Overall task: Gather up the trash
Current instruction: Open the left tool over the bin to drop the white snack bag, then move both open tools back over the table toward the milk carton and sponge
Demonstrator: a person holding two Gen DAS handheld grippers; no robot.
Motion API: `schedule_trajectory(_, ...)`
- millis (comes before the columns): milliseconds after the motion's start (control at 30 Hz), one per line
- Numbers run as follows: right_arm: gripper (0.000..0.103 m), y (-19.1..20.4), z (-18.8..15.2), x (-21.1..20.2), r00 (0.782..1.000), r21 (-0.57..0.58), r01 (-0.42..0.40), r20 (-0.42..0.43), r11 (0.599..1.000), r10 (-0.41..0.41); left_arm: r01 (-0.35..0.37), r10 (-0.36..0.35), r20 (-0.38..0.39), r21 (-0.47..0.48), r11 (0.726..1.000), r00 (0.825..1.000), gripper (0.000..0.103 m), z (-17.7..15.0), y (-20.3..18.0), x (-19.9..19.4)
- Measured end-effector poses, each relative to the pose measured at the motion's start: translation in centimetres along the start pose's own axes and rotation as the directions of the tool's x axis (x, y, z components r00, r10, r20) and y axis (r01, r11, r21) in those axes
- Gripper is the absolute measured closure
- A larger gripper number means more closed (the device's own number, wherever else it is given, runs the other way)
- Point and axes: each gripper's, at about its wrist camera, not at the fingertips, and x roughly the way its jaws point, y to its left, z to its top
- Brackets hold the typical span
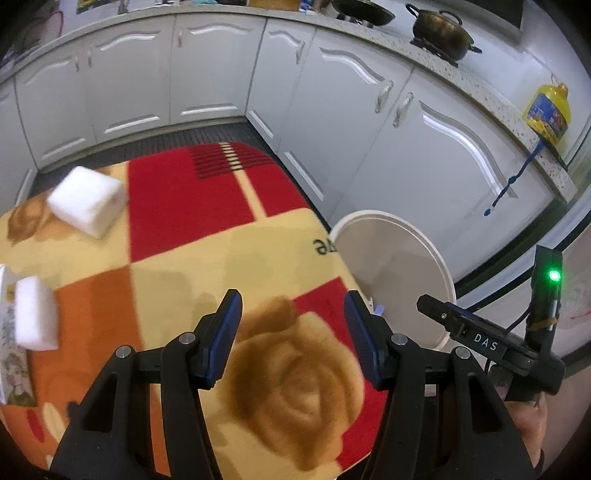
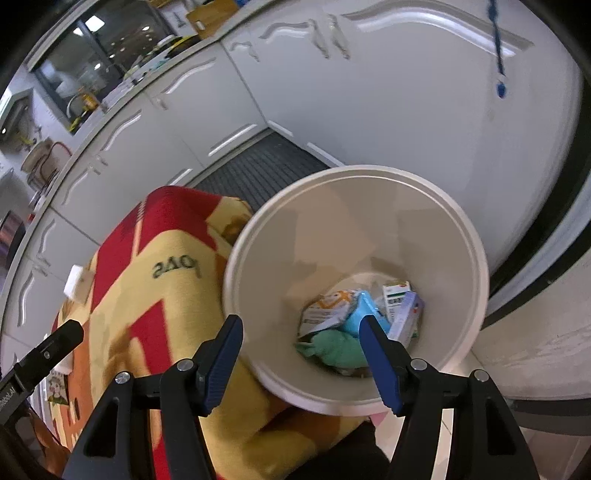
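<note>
A white round trash bin point(image 2: 436, 206) stands on the floor beside the table; it also shows in the left wrist view point(image 1: 413, 236). Inside lie small cartons point(image 2: 397, 299), a blue item point(image 2: 356, 317) and a green crumpled item point(image 2: 336, 349). My right gripper point(image 2: 301, 325) is open and empty, held above the bin's near rim. My left gripper point(image 1: 291, 308) is open and empty above the table's patterned cloth point(image 1: 207, 258). Two white foam blocks lie on the cloth: one at the far left point(image 1: 86, 201), one at the left edge point(image 1: 35, 314).
White kitchen cabinets point(image 1: 332, 110) run along the back and right. A counter holds a dark pot point(image 1: 439, 31) and a yellow bottle point(image 1: 548, 112). A printed paper point(image 1: 9, 354) lies at the table's left edge. A blue cord point(image 1: 517, 177) hangs from the counter.
</note>
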Motion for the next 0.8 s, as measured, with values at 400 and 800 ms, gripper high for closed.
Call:
schedule_trajectory(400,0.04,6.3,-0.7,-0.4,0.999,-0.12,-0.048,-0.002,0.992,0.048,-0.068,0.07,0.031,-0.048,0.997,0.997,0.047,-2.0,5.1,-5.2)
schedule_trajectory(800,0.037,13.1,-2.6,-0.1,0.994,-0.248,-0.109,-0.038,0.963,0.102,-0.16,0.172,0.073,-0.152,0.975,0.982,0.047,-4.4,11.3,-9.5)
